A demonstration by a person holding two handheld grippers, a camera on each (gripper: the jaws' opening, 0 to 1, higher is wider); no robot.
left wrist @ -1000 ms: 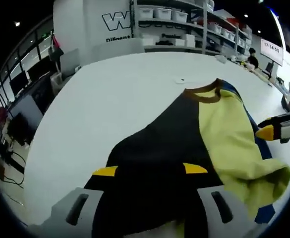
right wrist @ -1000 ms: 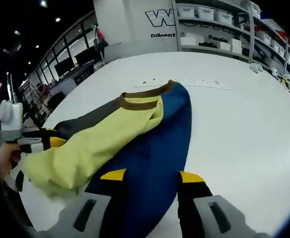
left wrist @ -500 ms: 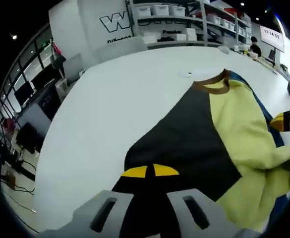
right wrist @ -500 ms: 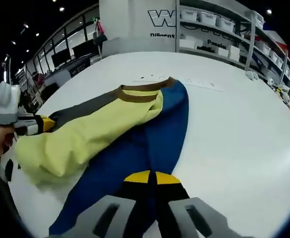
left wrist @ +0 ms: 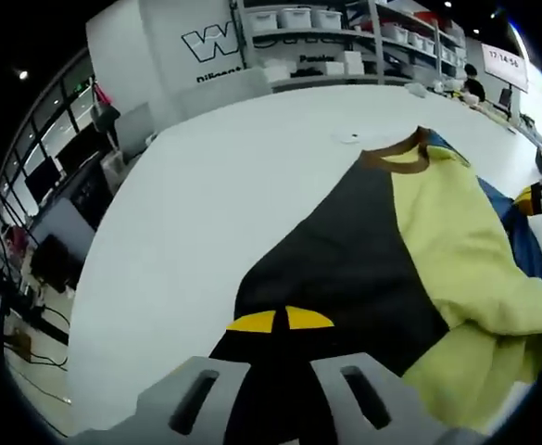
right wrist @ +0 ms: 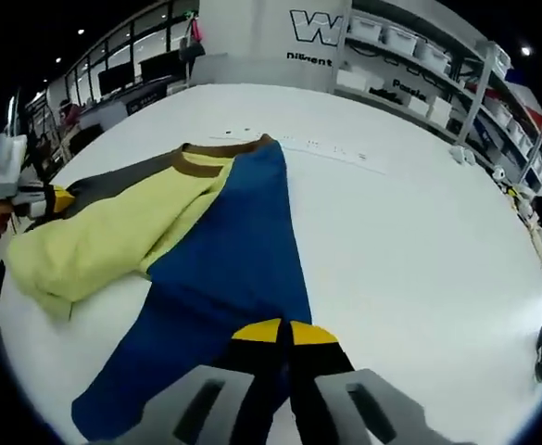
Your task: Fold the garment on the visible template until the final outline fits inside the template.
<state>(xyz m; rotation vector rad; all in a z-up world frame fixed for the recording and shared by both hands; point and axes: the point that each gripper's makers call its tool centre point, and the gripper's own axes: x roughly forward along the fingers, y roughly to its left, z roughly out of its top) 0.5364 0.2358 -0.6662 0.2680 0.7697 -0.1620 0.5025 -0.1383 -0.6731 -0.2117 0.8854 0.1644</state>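
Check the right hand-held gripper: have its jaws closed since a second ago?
Yes. In the right gripper view, the right hand-held gripper had its yellow tips spread apart; now they meet, pinching the blue panel of the garment on the white table.

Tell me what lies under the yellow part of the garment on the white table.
Under the yellow cloth panel, the blue panel and dark grey panel emerge at either side. What lies beneath its middle is covered.

The garment (left wrist: 409, 250) lies spread on the white table, black, yellow and blue panels, brown collar far
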